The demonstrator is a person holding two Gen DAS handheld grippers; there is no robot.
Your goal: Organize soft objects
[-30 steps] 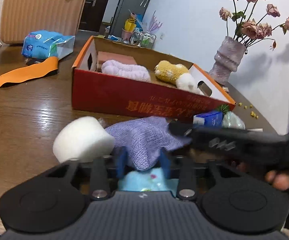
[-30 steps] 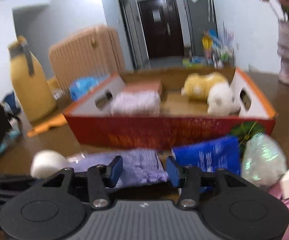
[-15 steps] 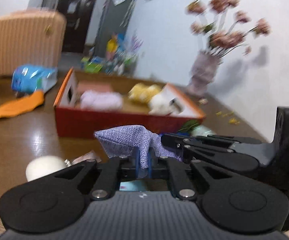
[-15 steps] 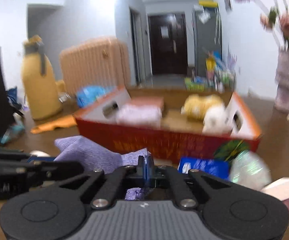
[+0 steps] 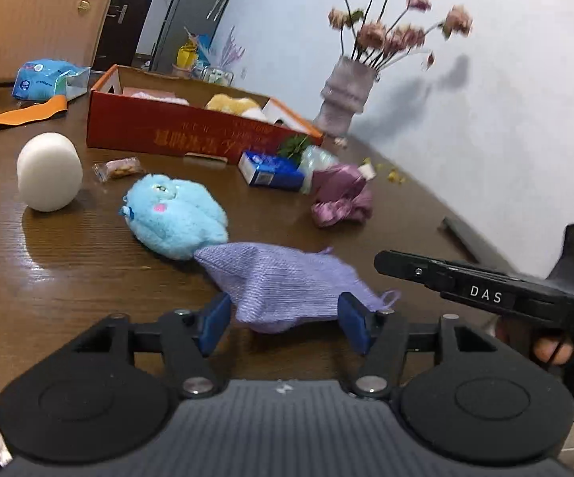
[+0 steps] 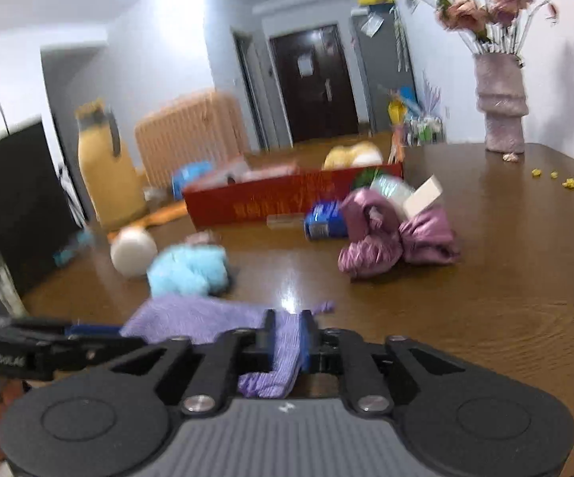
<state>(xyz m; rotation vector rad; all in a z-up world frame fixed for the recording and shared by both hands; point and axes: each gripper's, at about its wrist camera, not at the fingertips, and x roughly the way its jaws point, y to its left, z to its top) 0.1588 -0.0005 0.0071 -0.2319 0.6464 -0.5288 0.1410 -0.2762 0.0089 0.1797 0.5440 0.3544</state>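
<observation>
Right gripper (image 6: 287, 332) is pinching one end of the purple cloth (image 5: 287, 284); left gripper (image 5: 283, 324) is gaping around it, gripping nothing. Cloth is sagging onto the desk (image 5: 68, 270), touching the blue plush (image 5: 177, 216). Risk: a lift is dragging the plush, or cloth slipping before reaching the box (image 5: 175, 135).

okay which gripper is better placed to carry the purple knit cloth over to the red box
Right. The right gripper is shut on the purple knit cloth, while the left gripper stands open around it. The red cardboard box lies ahead across the table.
</observation>
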